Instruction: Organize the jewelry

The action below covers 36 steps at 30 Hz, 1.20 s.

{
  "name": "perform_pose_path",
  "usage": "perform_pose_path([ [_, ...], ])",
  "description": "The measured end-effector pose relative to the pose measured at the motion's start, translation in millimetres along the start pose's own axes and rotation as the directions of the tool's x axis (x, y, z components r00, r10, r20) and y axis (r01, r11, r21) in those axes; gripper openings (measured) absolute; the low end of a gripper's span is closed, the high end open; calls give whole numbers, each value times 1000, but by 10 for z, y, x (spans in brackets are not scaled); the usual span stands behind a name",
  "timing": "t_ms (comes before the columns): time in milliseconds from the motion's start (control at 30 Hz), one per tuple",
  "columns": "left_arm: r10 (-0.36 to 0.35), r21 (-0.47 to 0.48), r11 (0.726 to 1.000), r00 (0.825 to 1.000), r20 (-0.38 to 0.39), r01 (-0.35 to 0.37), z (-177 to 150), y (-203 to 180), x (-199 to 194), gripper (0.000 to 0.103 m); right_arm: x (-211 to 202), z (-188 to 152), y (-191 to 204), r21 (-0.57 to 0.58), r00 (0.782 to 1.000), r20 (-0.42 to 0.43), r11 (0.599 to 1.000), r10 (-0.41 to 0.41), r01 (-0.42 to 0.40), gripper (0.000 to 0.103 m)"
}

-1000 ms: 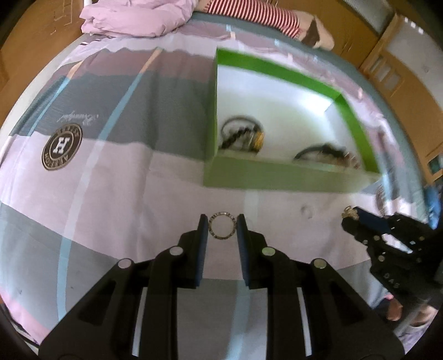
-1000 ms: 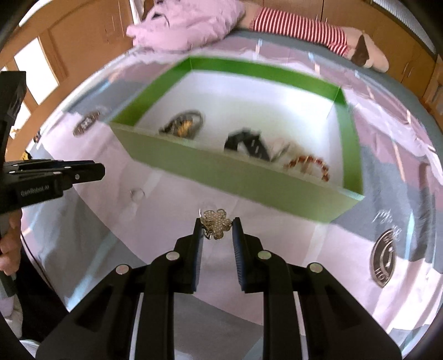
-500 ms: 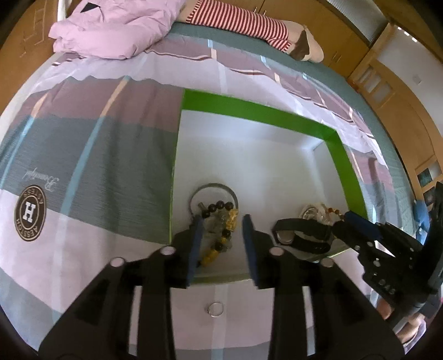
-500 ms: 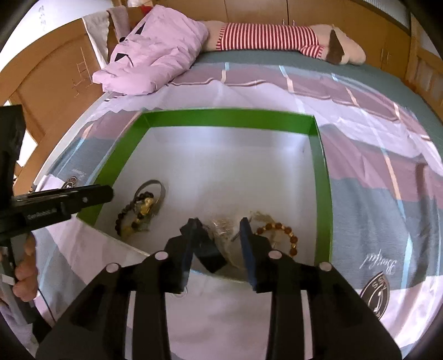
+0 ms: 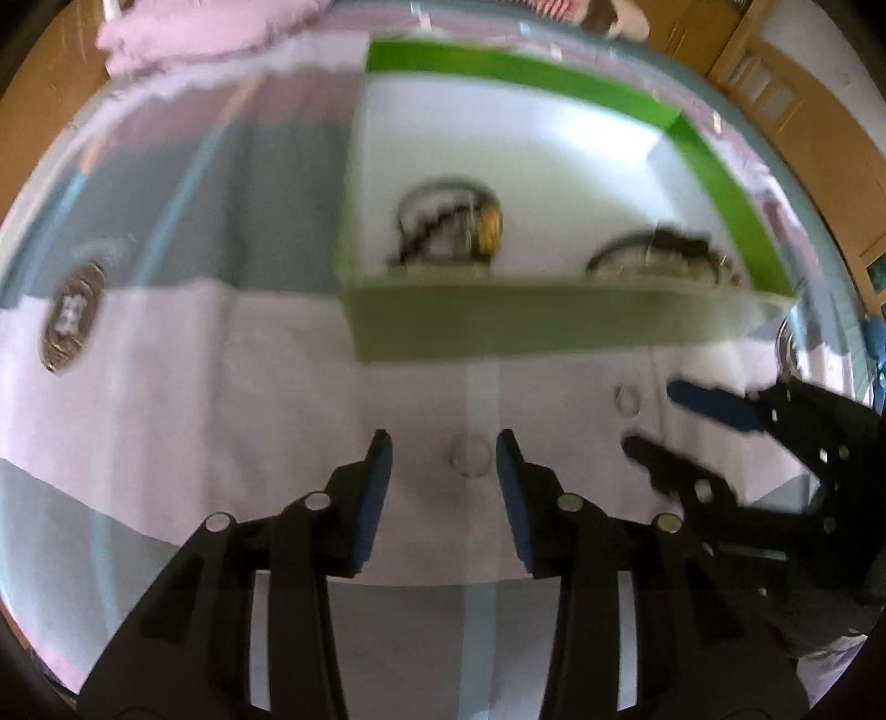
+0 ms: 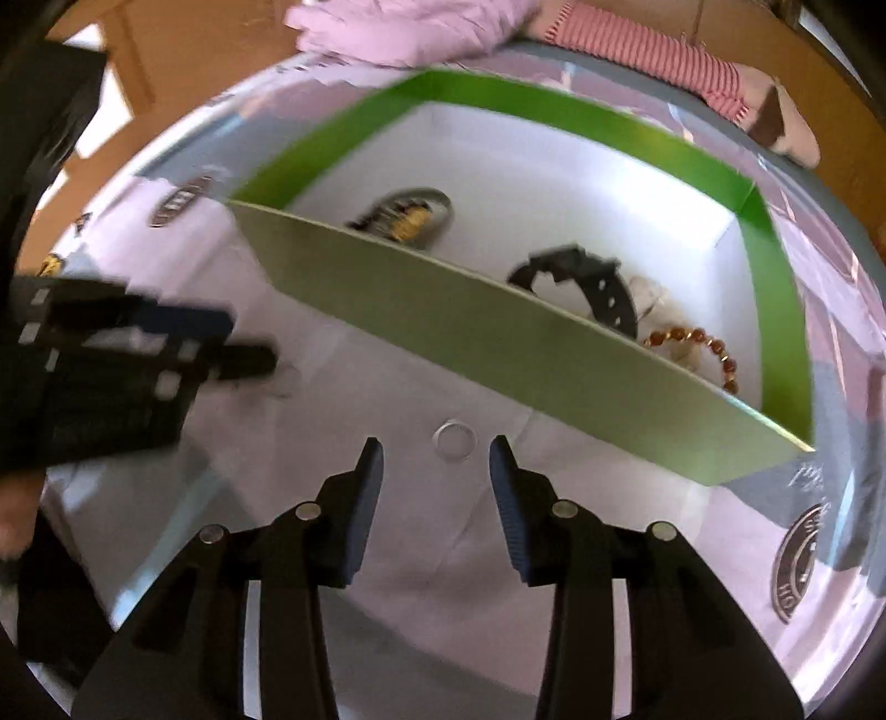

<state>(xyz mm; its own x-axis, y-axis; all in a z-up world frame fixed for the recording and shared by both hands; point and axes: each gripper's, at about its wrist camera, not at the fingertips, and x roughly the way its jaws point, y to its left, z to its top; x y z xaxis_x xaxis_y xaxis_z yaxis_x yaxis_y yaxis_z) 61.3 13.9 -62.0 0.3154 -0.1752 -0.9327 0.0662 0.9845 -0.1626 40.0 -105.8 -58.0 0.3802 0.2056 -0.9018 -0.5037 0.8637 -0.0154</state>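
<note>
Both grippers are held low over the striped bedspread (image 5: 166, 421), in front of the green box (image 6: 498, 343).

Left gripper (image 5: 443, 443): jaws are spread wide, nothing is gripped. A small ring (image 5: 470, 457) is seen lying flat on the cloth btwn the fingertips, touching neither pad; view is blurred, so detail can't be told. A 2nd small ring (image 5: 628, 396) is seen on the cloth to the right, near the right gripper's fingertips and just short of the box's near wall.

Right gripper (image 6: 434, 448): jaws are likewise spread wide, empty. A thin silver ring (image 6: 455, 440) is framed btwn the tips, flat on the bedspread, apart from both pads, near the box's front wall. The left gripper is seen at the left edge of this view, blurred.

Inside the box, on its white floor: a bangle w/ dark beads and a gold piece (image 6: 407, 213) is placed at the left; a black watch (image 6: 587, 282) is placed at the right, w/ a brown bead bracelet (image 6: 698, 346) just beside it. A pale glittery item is seen btwn watch and bracelet, too indistinct to name.

Pink bedding (image 6: 410, 25) and a red-striped sleeve (image 6: 642, 52) are seen beyond the box.
</note>
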Motion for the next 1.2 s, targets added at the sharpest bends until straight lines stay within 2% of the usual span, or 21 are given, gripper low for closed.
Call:
perform_pose_path([
  [100, 12, 17, 1000, 1000, -4, -12, -16, -36, 73, 38, 133, 53, -12, 5, 1000, -8, 1000, -28, 28, 41],
  [367, 62, 80, 995, 998, 10, -63, -63, -176, 132, 43, 220, 71, -19, 21, 1000, -17, 1000, -22, 22, 41],
  [433, 88, 102, 991, 996, 23, -90, -83, -209, 129, 39, 224, 76, -2, 22, 1000, -19, 1000, -17, 17, 30],
  [467, 98, 109, 989, 995, 28, -101, -89, -217, 123, 32, 216, 78, 11, 17, 1000, -22, 1000, -6, 7, 20],
  [500, 106, 113, 988, 994, 31, -109, -91, -219, 115, 25, 203, 78, 26, 10, 1000, -26, 1000, 0, 0, 18],
  [567, 98, 106, 989, 995, 33, -101, -89, -207, 103, 21, 174, 57, 24, 9, 999, -32, 1000, 4, -3, 18],
  [700, 100, 93, 990, 994, 38, -103, -113, -162, 53, 21, 129, 4, -1, 16, 999, -32, 1000, 6, -6, 18],
  [900, 116, 67, 990, 984, 132, -126, -185, -184, -231, 21, -32, -81, -91, 55, 1000, -18, 998, 5, -4, 18],
  [1033, 108, 74, 990, 984, 144, -120, -270, -201, -326, 21, -45, -97, -99, 54, 1000, -15, 999, -6, 7, 18],
  [1200, 123, 67, 989, 983, 137, -133, -193, -195, -273, 21, -52, -59, -83, 61, 1000, -10, 998, -6, 6, 18],
])
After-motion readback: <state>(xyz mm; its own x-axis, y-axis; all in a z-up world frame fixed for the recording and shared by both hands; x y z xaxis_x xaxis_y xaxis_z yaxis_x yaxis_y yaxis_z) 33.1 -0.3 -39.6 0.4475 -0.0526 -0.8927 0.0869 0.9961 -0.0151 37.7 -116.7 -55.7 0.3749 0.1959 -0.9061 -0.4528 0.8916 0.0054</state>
